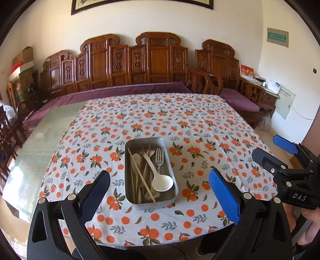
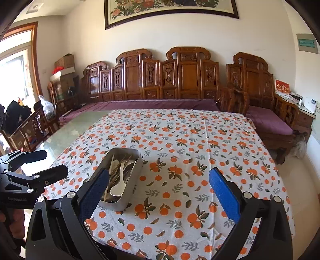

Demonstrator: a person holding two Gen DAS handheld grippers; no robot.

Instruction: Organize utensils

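Both my tongs, left [image 1: 159,187] and right [image 2: 158,187], gape wide, holding nothing; utensil tin [image 1: 171,176] sits on the counter [image 1: 210,124] beyond them.

Both wrist views share tray [image 1: 151,201].

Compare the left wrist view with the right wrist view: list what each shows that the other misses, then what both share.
Only the left wrist view shows the metal fork clearly, lying in the tray beside the spoons, and the right tool from the side, open and empty.

Only the right wrist view shows the bright doorway and the floral painting in full.

Both show the metal tray of utensils on the orange-print tablecloth, the white ladle spoon, and the carved wooden bench.
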